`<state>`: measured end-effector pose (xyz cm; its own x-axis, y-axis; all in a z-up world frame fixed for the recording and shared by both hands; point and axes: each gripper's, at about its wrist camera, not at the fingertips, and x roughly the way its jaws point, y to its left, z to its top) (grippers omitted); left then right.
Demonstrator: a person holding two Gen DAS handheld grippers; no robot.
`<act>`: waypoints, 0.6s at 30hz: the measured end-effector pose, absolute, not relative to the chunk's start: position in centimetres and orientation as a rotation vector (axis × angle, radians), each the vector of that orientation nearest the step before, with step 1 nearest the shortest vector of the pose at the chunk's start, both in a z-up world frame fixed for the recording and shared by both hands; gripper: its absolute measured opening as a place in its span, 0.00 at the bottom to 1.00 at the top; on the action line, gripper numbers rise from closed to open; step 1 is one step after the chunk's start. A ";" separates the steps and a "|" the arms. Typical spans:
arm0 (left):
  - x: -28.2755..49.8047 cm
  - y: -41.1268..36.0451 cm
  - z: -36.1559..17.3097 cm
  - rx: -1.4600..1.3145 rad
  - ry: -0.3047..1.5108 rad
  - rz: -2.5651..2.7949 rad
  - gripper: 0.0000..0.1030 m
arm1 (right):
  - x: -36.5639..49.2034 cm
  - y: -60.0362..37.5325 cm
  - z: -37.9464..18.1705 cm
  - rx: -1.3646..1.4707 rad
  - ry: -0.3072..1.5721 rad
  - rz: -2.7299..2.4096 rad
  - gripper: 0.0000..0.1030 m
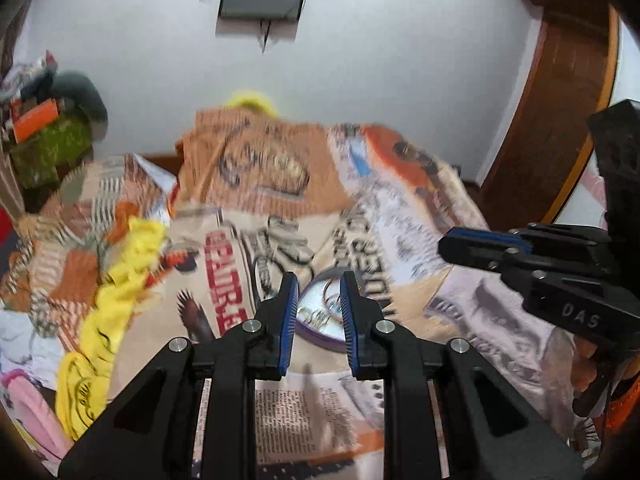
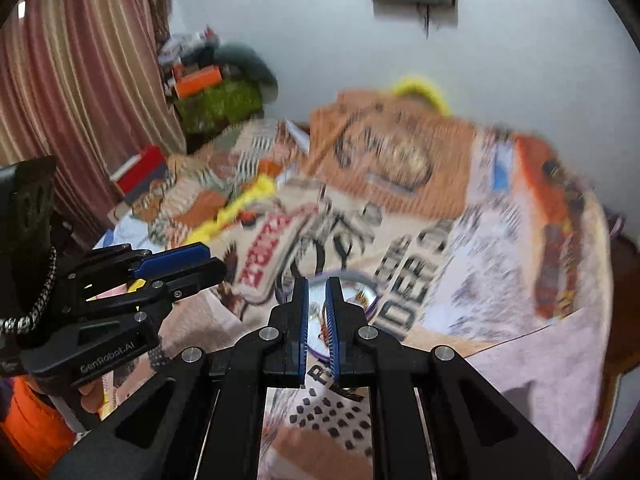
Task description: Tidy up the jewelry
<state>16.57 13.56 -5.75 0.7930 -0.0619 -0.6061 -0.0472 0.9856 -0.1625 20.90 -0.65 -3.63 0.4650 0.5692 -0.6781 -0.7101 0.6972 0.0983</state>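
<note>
Two grippers face one small target: a round purple-rimmed dish (image 1: 320,320) lying on the printed bedspread (image 1: 460,304), seen just past your fingertips in both wrist views. Inside it sits a tangle of thin jewelry (image 1: 326,308), gold-coloured loops by the look of it, though motion blur hides whether these are rings, earrings or a chain. Your left gripper (image 1: 318,316) is spread apart with nothing between its blue pads, the dish showing through the gap. Your right gripper (image 2: 317,320) has its pads drawn close together, a narrow slit left between them, and nothing visibly caught there. Expect the pieces to be very light, thin and slippery against the glossy floor of the dish; they will likely slide or flick away if you nudge rather than pinch. A chain would go limp and drape, so take it near a bunch, not by a loose end; a ring or hoop is best pinched across its band. The dish rests on soft bedding and may tip under pressure, so consider steadying its rim with the left pads while the right picks.
</note>
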 end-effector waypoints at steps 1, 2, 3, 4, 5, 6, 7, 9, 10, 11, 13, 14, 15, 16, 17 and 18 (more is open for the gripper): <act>15.8 13.1 -4.8 -0.161 0.629 -0.009 0.19 | 20.0 -1.1 -2.6 -0.211 0.707 0.784 0.07; 14.6 12.6 -3.4 -0.146 0.589 -0.010 0.19 | 18.8 -1.8 -1.4 -0.212 0.654 0.773 0.07; 13.4 12.1 -2.2 -0.135 0.551 -0.011 0.20 | 17.5 -2.5 0.0 -0.208 0.597 0.764 0.07; 12.5 11.7 -1.3 -0.125 0.520 -0.012 0.23 | 16.2 -3.3 1.2 -0.200 0.545 0.759 0.07; 11.1 11.0 -0.1 -0.110 0.474 -0.010 0.25 | 15.1 -3.8 2.1 -0.194 0.503 0.756 0.07; 9.7 10.4 1.0 -0.097 0.428 -0.004 0.27 | 13.6 -4.6 3.2 -0.186 0.448 0.746 0.07; 8.6 10.0 1.8 -0.092 0.395 -0.002 0.31 | 12.1 -5.4 4.2 -0.175 0.390 0.733 0.07; 5.9 9.1 3.4 -0.087 0.316 0.004 0.37 | 9.7 -6.4 5.4 -0.161 0.310 0.715 0.07; 4.3 8.5 4.2 -0.081 0.266 0.007 0.41 | 8.1 -7.1 6.0 -0.150 0.261 0.705 0.07; 3.0 8.0 4.7 -0.070 0.228 0.014 0.43 | 7.1 -7.4 6.3 -0.143 0.232 0.698 0.08; 0.9 6.9 5.5 -0.038 0.173 0.041 0.52 | 4.8 -8.2 6.7 -0.122 0.172 0.685 0.14; -0.3 6.1 5.7 -0.015 0.142 0.061 0.56 | 4.2 -8.4 6.7 -0.112 0.159 0.684 0.22; -1.1 5.7 5.9 -0.002 0.122 0.078 0.65 | 3.5 -8.6 6.7 -0.100 0.146 0.681 0.26; -1.8 5.3 5.9 0.006 0.106 0.093 0.75 | 2.9 -8.8 6.7 -0.089 0.133 0.674 0.35; -2.3 5.1 5.9 0.009 0.095 0.106 0.80 | 2.3 -9.0 6.7 -0.077 0.117 0.660 0.47; -2.8 4.9 5.9 0.009 0.084 0.118 0.87 | 2.0 -9.1 6.6 -0.070 0.105 0.650 0.52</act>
<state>-2.79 4.90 5.91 0.9896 0.1177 -0.0830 -0.1170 0.9930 0.0136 1.98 -9.09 6.63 0.7913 0.5997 -0.1193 -0.6068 0.7942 -0.0319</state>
